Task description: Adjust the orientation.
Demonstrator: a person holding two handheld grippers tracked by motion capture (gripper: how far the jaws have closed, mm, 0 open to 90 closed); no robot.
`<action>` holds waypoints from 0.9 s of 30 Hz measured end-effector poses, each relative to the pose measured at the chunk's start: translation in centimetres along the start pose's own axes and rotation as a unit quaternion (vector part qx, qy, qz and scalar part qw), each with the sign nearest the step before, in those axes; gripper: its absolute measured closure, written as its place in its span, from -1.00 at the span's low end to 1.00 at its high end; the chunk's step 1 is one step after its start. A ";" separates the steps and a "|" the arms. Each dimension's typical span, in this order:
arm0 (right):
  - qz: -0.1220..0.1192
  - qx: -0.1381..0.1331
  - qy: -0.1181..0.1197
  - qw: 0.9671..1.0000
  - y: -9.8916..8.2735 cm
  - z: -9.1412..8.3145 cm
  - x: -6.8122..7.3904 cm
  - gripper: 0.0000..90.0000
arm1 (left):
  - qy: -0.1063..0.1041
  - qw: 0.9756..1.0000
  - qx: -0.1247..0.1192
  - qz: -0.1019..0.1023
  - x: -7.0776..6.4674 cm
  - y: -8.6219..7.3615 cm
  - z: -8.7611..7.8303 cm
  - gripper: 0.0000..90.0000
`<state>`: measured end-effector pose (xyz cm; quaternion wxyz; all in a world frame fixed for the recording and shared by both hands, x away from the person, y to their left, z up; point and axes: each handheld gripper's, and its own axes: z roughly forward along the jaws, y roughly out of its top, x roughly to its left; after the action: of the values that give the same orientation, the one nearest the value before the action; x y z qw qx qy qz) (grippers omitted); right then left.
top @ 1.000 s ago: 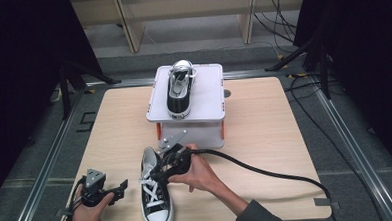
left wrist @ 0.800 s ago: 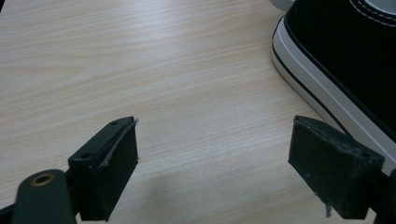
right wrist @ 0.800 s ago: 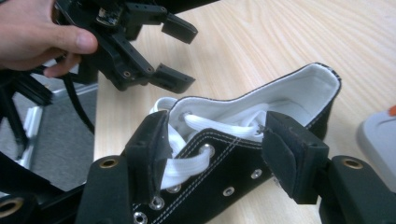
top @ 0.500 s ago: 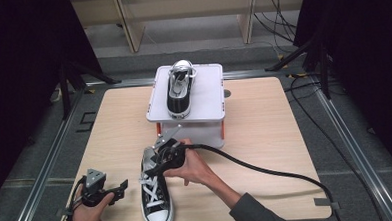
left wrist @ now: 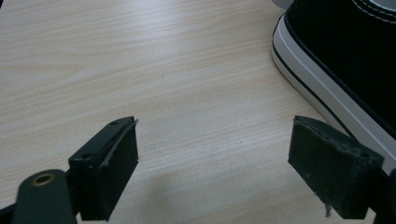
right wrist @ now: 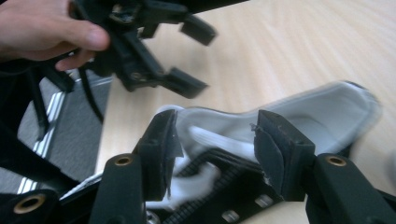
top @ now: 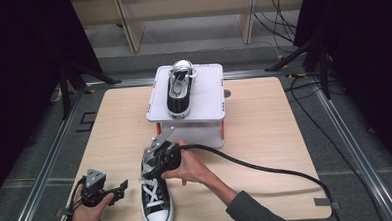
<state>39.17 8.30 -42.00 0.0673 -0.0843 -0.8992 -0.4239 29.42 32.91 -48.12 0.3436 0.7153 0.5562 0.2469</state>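
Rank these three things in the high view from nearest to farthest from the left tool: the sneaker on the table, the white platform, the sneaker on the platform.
From the left tool:
1. Sneaker on the table, just to its right, near the front edge.
2. White platform, farther back at the table's middle.
3. Sneaker on the platform, on top of it, farthest back.

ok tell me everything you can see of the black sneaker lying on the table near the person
The black canvas sneaker with white laces, white rubber sole and white toe cap lies upright on the light wooden table, toe toward the person, heel toward the white raised stand. Its lining looks white. The right tool sits over its opening, jaws either side of the tongue and laces and just closing in; whether the pads press on them is unclear. The left tool stands open beside its left side, apart from it.
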 end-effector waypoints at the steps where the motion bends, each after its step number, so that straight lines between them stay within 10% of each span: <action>1: 0.005 0.010 0.000 1.000 0.2 0.3 0.2 0.10 | 0.000 1.000 -0.001 0.000 0.0 0.0 0.0 -0.66; 14: -0.002 0.054 0.011 0.998 0.2 0.2 -0.8 0.19 | -0.001 1.000 -0.001 -0.001 -0.1 0.0 -0.1 -0.66; 27: -0.006 0.101 0.051 0.994 0.0 -0.6 -1.4 -0.15 | 0.001 1.000 0.003 0.006 -0.1 0.1 -0.2 -0.65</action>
<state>40.57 7.66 -41.92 0.1187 -0.0495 -0.9334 -0.3351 29.32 32.85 -47.96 0.3399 0.7193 0.5529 0.2477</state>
